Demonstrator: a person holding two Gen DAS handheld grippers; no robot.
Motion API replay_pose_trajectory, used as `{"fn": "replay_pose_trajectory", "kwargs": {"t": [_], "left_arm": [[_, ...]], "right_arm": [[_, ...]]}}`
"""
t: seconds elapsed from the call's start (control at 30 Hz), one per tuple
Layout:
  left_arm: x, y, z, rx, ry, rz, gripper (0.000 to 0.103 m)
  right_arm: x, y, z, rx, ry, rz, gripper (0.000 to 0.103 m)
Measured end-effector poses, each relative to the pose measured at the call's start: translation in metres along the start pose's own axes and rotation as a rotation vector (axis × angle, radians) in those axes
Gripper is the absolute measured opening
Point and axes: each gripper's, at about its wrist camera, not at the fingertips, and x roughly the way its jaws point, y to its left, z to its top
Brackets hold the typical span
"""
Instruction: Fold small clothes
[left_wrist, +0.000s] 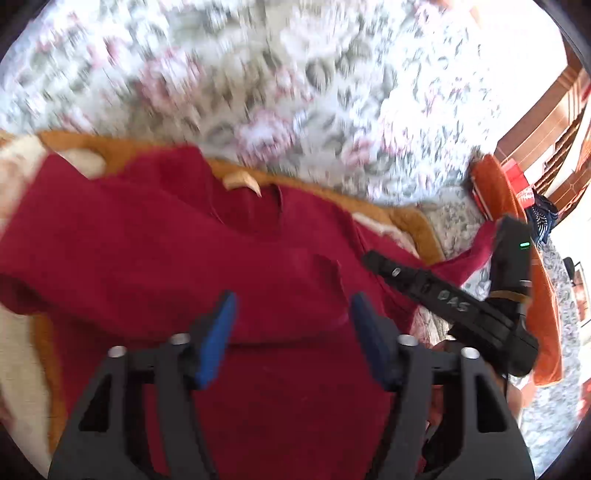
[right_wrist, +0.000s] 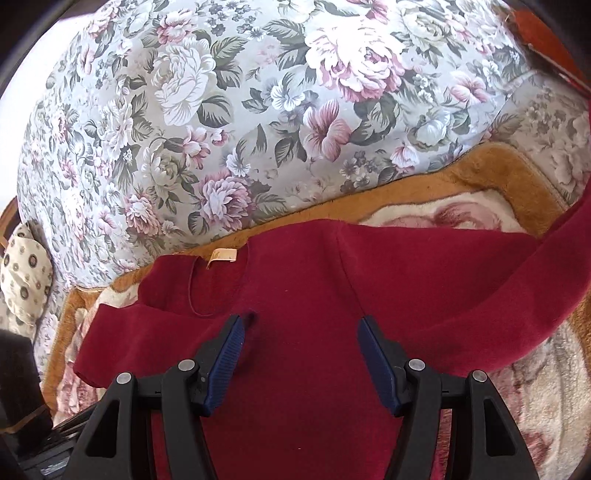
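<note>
A dark red sweater (right_wrist: 295, 280) lies spread on a plush blanket, neckline away from me, with a beige neck label (right_wrist: 221, 256). One sleeve (right_wrist: 517, 280) lies folded across its right side, and another fold (right_wrist: 166, 332) lies on its left. My right gripper (right_wrist: 302, 318) hovers open over the sweater's middle, with nothing between its blue pads. The left wrist view is blurred. In it my left gripper (left_wrist: 293, 295) is open above the red sweater (left_wrist: 166, 240) and grips nothing. The right tool's black frame (left_wrist: 454, 306) shows at its right, beside a red sleeve end (left_wrist: 480, 240).
The blanket (right_wrist: 424, 188) has a tan border and a cream middle. Behind it bulges a big floral cushion (right_wrist: 258, 110). A spotted pillow (right_wrist: 26, 273) sits at far left. An orange cloth (left_wrist: 495, 192) and a striped item (left_wrist: 543, 218) lie at the right.
</note>
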Motion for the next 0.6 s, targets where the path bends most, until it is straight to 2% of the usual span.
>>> {"fn": "replay_pose_trajectory", "kwargs": {"t": [0.1, 0.17, 0.23, 0.3, 0.33, 0.37, 0.5, 0.6], "left_arm": [[-0.031, 0.018, 0.0, 0.033, -0.04, 0.049, 0.069], [-0.045, 0.034, 0.0, 0.031, -0.066, 0.123, 0.069], [-0.057, 0.058, 0.002, -0.004, -0.086, 0.171, 0.069], [-0.068, 0.084, 0.004, -0.094, -0.091, 0.193, 0.069], [-0.072, 0.092, 0.003, -0.128, -0.101, 0.195, 0.069], [-0.078, 0.1, 0.004, -0.16, -0.117, 0.202, 0.069], [-0.098, 0.113, 0.011, -0.197, -0.19, 0.244, 0.069], [-0.099, 0.108, 0.014, -0.173, -0.199, 0.252, 0.069]], "right_arm": [[0.013, 0.005, -0.006, 0.014, 0.046, 0.021, 0.063], [0.023, 0.011, -0.01, -0.017, 0.065, -0.031, 0.063], [0.034, 0.016, -0.014, -0.053, 0.076, -0.056, 0.064], [0.041, 0.028, -0.019, -0.145, 0.059, -0.1, 0.061], [0.04, 0.034, -0.02, -0.194, 0.043, -0.107, 0.039], [0.039, 0.041, -0.021, -0.236, 0.036, -0.089, 0.004], [0.005, 0.055, -0.005, -0.309, -0.086, -0.067, 0.004], [-0.031, 0.048, 0.018, -0.305, -0.202, -0.093, 0.004]]}}
